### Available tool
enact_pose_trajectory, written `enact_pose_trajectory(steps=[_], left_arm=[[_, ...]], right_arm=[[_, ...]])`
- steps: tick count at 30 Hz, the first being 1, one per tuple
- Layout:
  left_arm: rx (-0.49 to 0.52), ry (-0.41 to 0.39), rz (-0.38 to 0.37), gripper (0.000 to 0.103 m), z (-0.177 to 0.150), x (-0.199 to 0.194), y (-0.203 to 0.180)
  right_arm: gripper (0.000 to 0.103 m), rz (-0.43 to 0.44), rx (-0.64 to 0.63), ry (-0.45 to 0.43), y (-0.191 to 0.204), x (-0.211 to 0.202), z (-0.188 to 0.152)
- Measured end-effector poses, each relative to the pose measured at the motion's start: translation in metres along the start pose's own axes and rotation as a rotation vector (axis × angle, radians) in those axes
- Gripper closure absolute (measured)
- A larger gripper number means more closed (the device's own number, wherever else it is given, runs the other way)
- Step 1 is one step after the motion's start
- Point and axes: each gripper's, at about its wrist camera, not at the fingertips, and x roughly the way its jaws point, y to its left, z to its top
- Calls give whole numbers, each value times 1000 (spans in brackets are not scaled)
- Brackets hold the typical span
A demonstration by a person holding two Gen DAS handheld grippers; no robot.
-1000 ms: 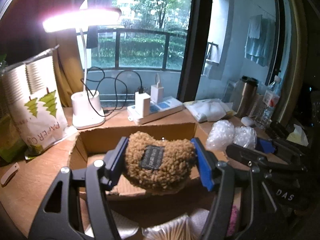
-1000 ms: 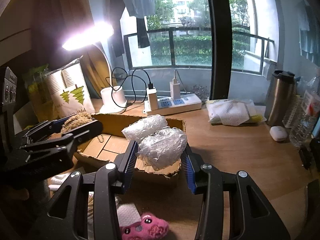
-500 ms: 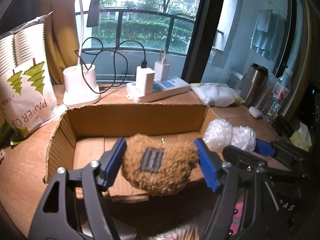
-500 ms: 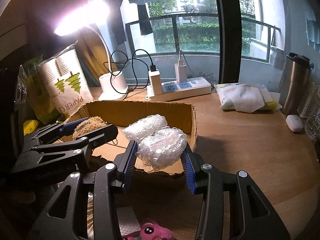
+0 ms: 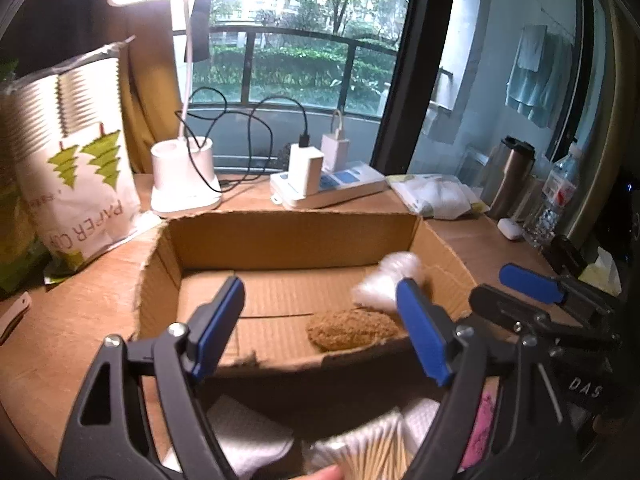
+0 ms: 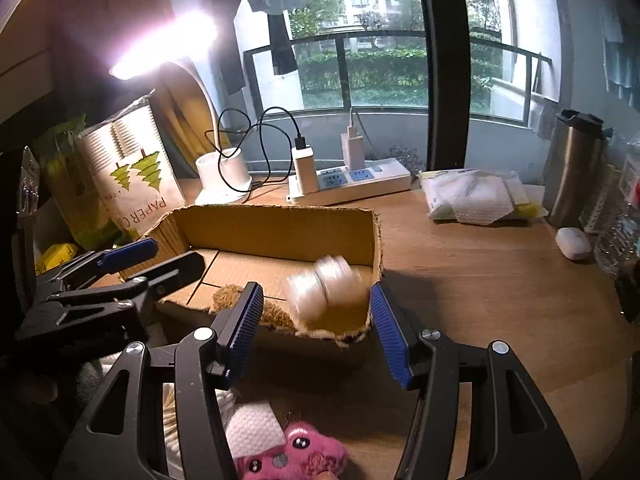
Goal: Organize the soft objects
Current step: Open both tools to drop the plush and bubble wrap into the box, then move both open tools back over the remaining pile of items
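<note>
A cardboard box (image 5: 292, 236) stands open on the wooden desk. On its floor lies a brown fuzzy pouch (image 5: 352, 328), free of my left gripper (image 5: 320, 330), whose jaws are opening with nothing between the pads. A bubble-wrap bundle (image 6: 326, 286) is blurred, dropping into the box's near right corner (image 6: 376, 240). My right gripper (image 6: 316, 332) hovers over that corner, its jaws opening and its pads off the bundle. The bundle (image 5: 388, 280) also shows beside the pouch in the left wrist view. Each view catches the other gripper: the right (image 5: 516, 296), the left (image 6: 154, 262).
In front of the box lie a pink plush (image 6: 292, 456), white tissue (image 6: 252, 428) and cotton swabs (image 5: 372, 448). Behind it stand a lit desk lamp (image 5: 184, 184), a paper-cup bag (image 5: 80, 184), a power strip (image 6: 352, 184), a tissue pack (image 6: 476, 200) and a steel tumbler (image 6: 572, 168).
Both grippers have opened. The brown pouch left the left gripper's pads and now lies on the box floor. The bubble wrap left the right gripper's pads and is falling.
</note>
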Motion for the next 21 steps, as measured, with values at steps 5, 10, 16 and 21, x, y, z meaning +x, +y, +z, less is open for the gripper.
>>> enact_pose_trajectory(steps=[5,10,16,21], left_arm=[[1,-25,2,23,-4,-22,1],[5,-50,-3,22,-9,-45,1],[7,-74,-8,21,-16,-69,1],[12,-83,-15,21,-25,-85,-1]], right_arm=[[44,-13,-6,-13,6,-18,-4],[44,-21,-14,-26,14,-36,-10],[44,-36,-21,-41,21,-58,-20],[44,-52,-23,-51,24,-75,-28]])
